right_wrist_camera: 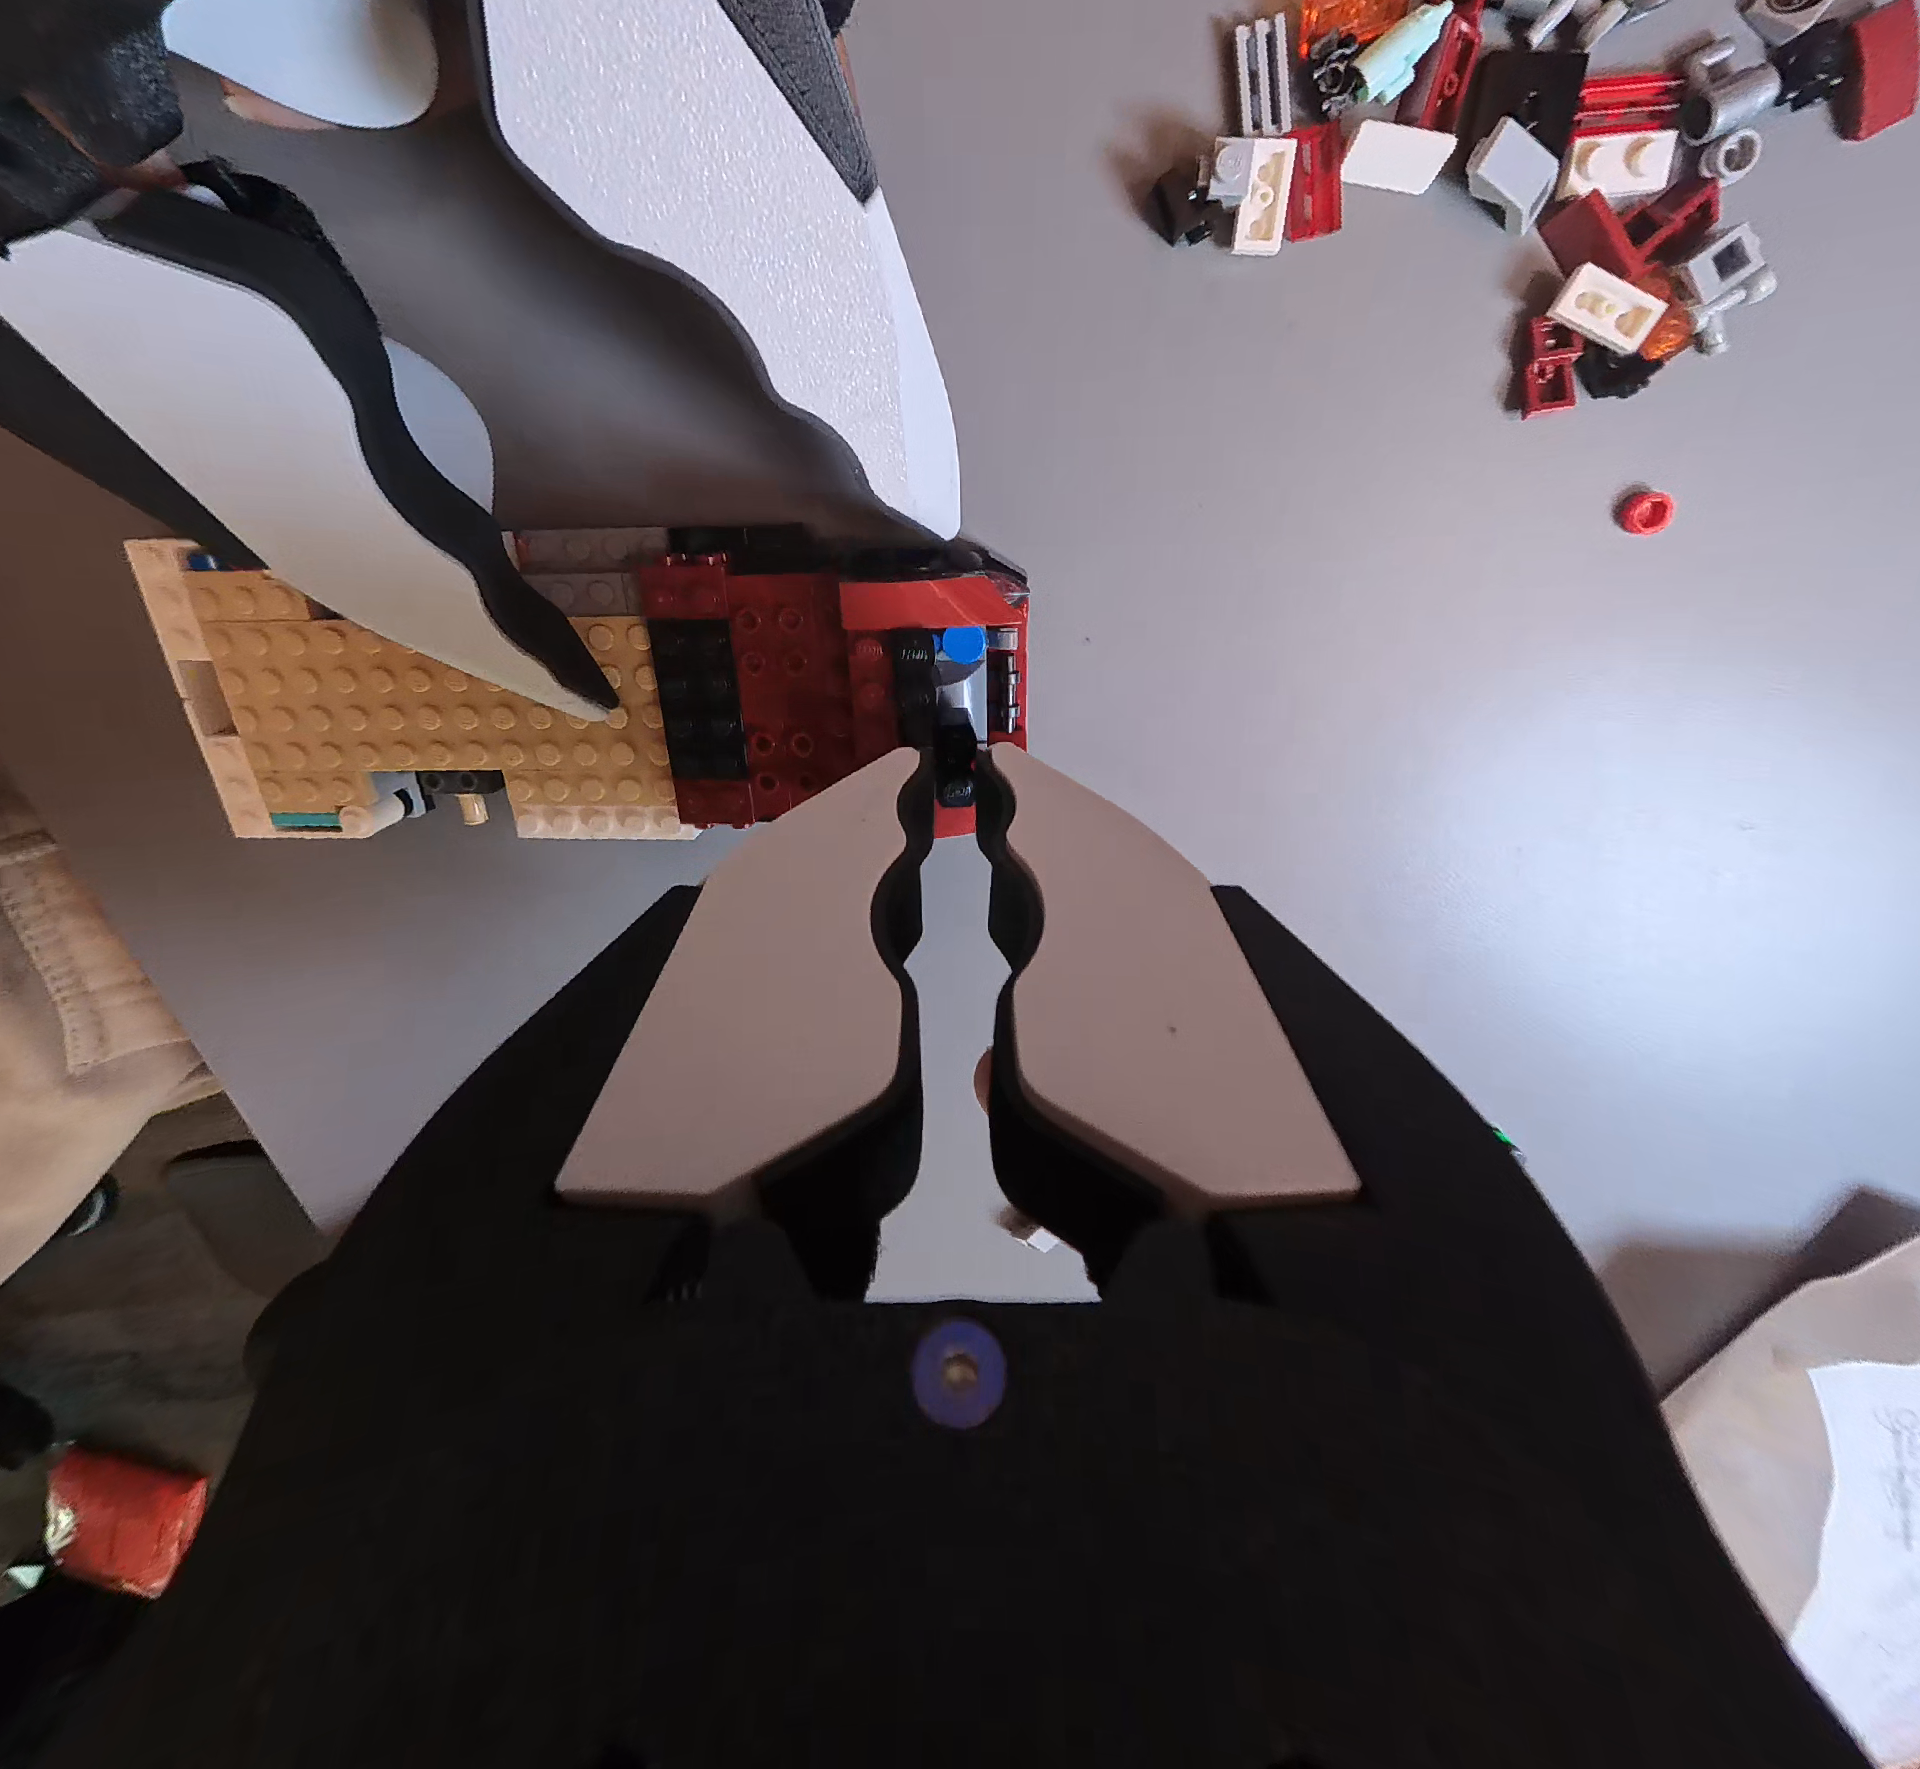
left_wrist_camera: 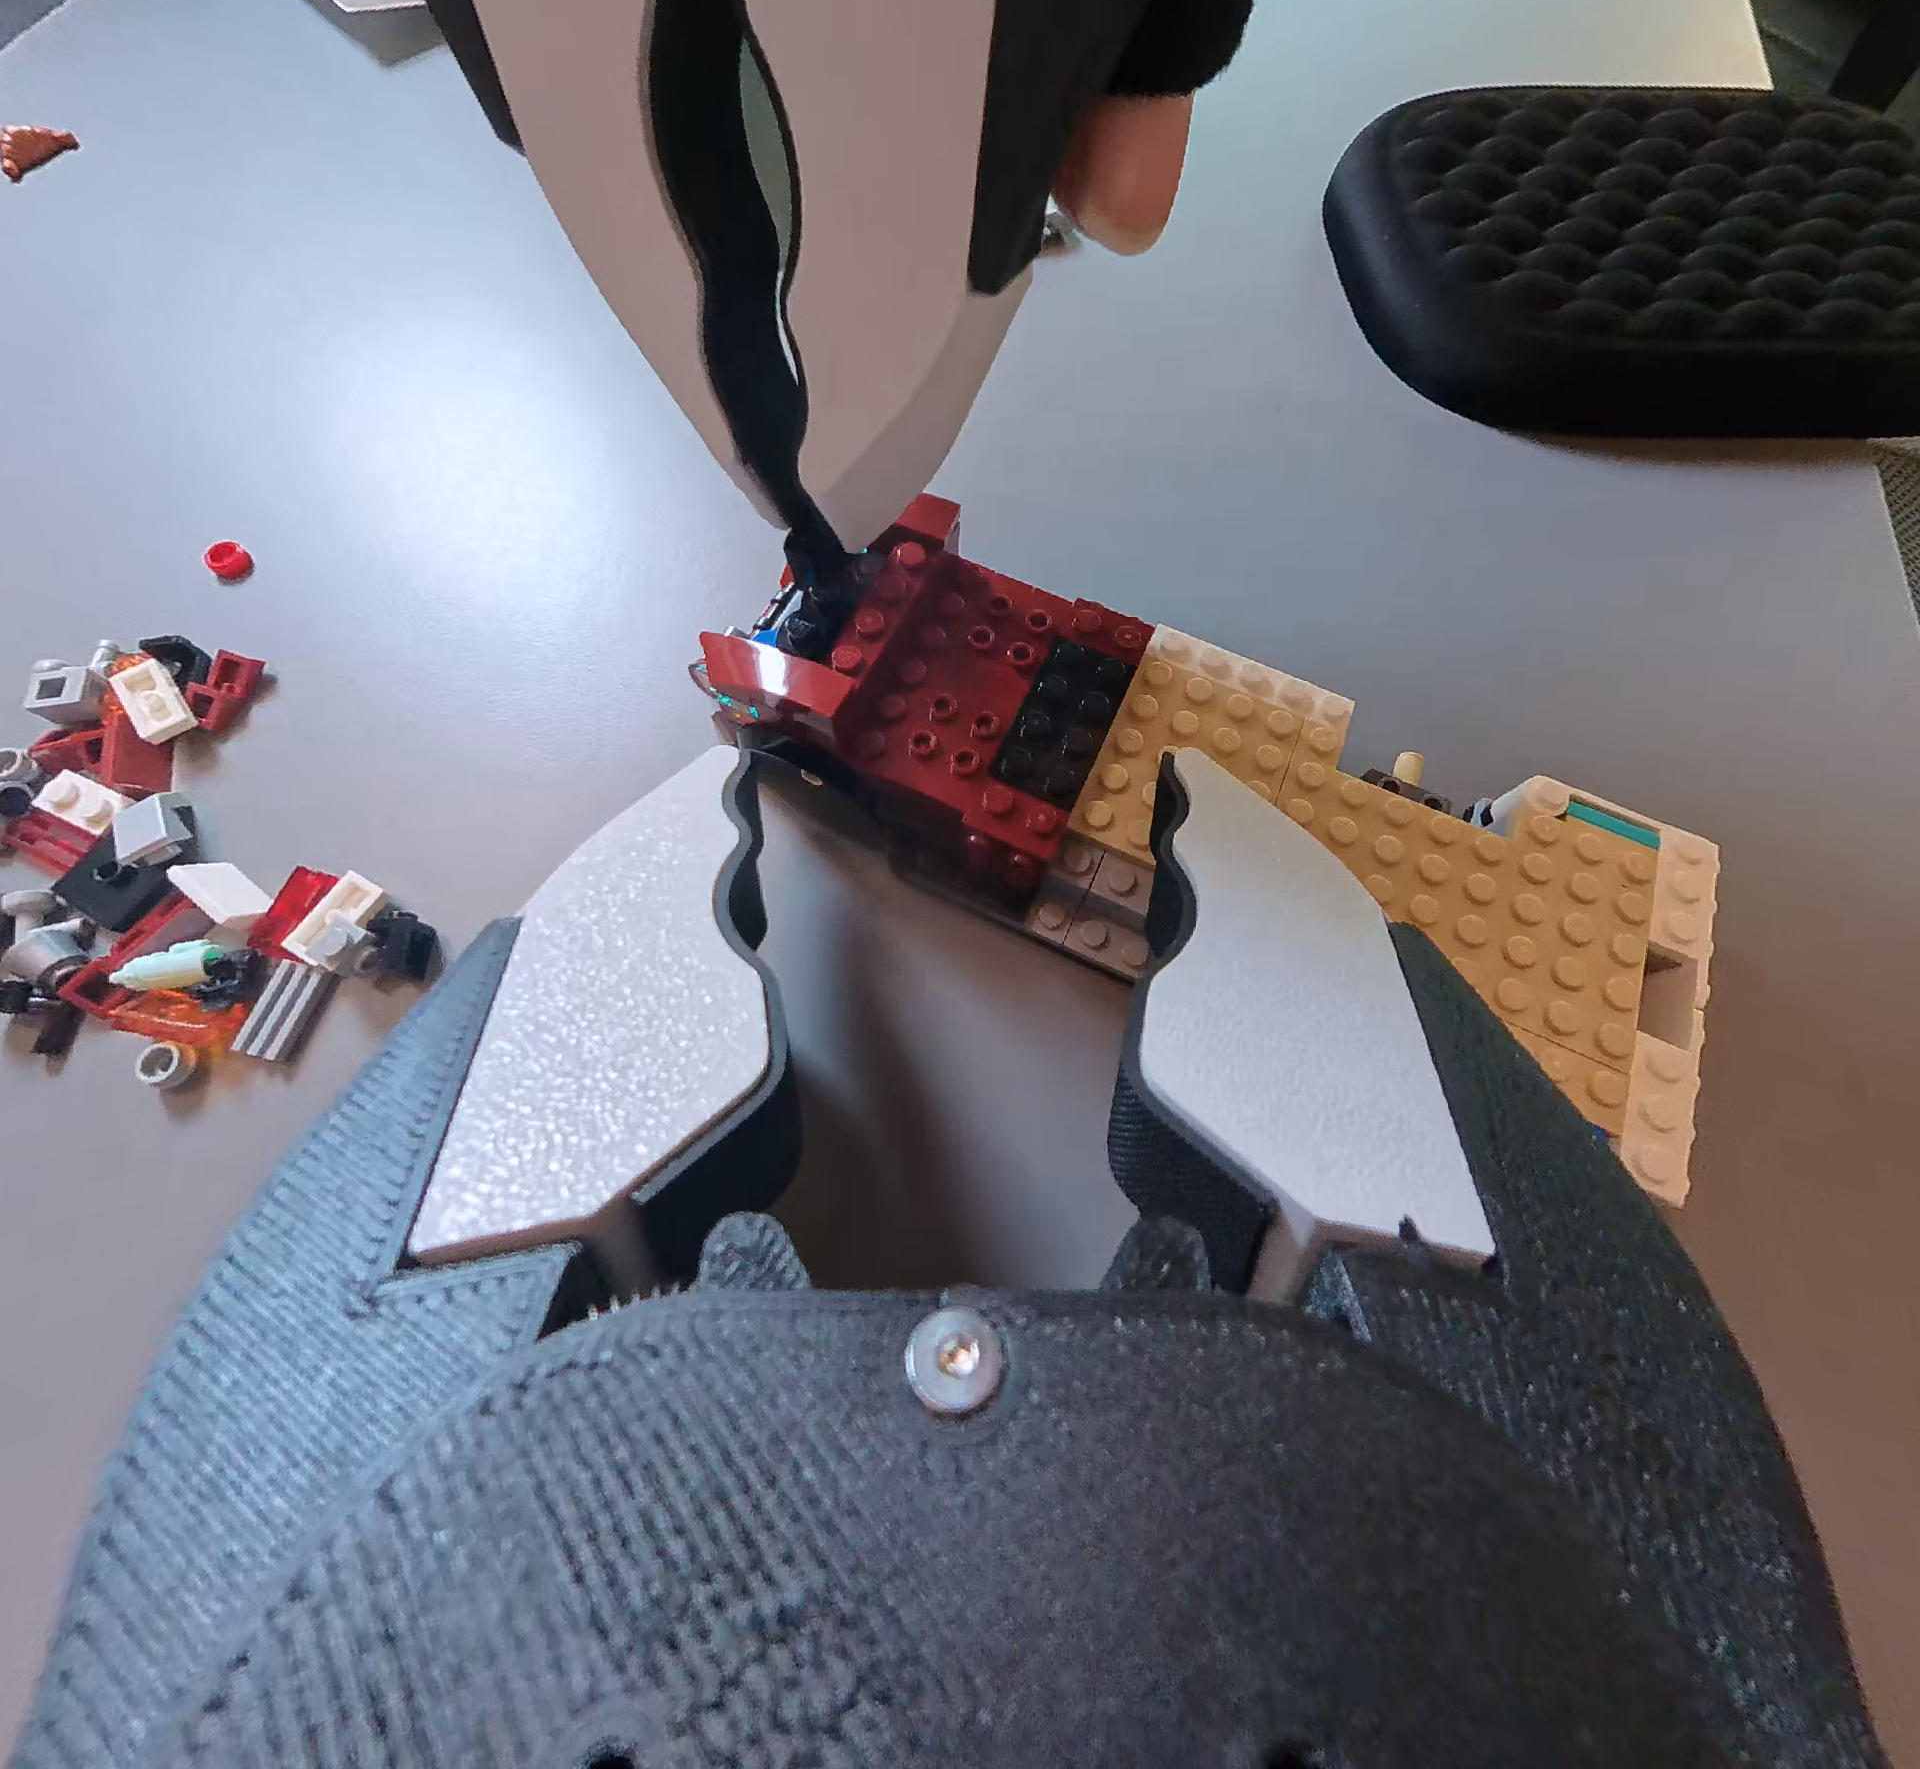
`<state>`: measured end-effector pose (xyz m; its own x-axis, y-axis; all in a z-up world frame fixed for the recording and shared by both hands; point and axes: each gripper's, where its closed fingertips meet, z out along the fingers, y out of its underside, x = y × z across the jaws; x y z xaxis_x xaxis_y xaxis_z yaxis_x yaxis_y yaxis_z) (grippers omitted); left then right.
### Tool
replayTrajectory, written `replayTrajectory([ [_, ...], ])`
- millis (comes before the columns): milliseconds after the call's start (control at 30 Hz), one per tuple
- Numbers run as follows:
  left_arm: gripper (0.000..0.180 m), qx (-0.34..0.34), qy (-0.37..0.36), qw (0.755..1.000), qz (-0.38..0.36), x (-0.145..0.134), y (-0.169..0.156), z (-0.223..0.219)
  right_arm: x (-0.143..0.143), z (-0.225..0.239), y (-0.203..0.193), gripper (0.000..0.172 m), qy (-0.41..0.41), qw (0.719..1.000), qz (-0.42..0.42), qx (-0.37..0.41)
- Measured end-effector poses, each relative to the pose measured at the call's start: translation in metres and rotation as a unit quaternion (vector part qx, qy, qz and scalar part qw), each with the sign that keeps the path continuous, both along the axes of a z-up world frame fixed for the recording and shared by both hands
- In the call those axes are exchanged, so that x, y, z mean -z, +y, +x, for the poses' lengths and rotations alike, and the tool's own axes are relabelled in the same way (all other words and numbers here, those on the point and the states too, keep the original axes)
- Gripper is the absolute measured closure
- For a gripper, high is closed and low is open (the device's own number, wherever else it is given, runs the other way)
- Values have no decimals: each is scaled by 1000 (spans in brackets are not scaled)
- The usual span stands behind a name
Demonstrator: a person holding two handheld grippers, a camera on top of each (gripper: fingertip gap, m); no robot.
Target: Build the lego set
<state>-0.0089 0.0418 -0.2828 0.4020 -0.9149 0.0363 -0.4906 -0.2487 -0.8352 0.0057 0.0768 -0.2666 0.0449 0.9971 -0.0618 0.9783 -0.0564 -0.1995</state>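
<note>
A brick model lies on the grey table, with a dark red front section (left_wrist_camera: pixel 935 680) and a tan studded plate (left_wrist_camera: pixel 1455 888). My left gripper (left_wrist_camera: pixel 956 774) is open, its jaws wide at the model's near side. One fingertip (left_wrist_camera: pixel 1179 774) is over the tan plate, and the gripper holds nothing. In the right wrist view the left gripper (right_wrist_camera: pixel 774 618) reaches in from the upper left over the model (right_wrist_camera: pixel 416 701). My right gripper (right_wrist_camera: pixel 956 763) is shut on a small black piece (right_wrist_camera: pixel 956 774) at the model's dark red front end. It comes down from above in the left wrist view (left_wrist_camera: pixel 805 524).
A pile of loose small bricks (left_wrist_camera: pixel 135 867) lies left of the model and also shows in the right wrist view (right_wrist_camera: pixel 1507 130). A single red round stud (left_wrist_camera: pixel 229 559) lies apart. A black padded rest (left_wrist_camera: pixel 1642 265) sits at the far right. Papers (right_wrist_camera: pixel 1849 1511) lie near the table's edge. The tips of one gripper are about 5 cm away from the tips of the other. The single red round stud (left_wrist_camera: pixel 229 559) is about equally far from each gripper, around 15 cm. My right wrist view (right_wrist_camera: pixel 1646 516) looks at it from another angle.
</note>
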Motion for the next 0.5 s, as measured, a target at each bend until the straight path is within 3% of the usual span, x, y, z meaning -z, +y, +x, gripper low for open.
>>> replayTrajectory([
  [500, 108, -15, -2, 1000, -17, 2, -1, 3, 0, 6, -2, 164, -11, 1000, -15, 17],
])
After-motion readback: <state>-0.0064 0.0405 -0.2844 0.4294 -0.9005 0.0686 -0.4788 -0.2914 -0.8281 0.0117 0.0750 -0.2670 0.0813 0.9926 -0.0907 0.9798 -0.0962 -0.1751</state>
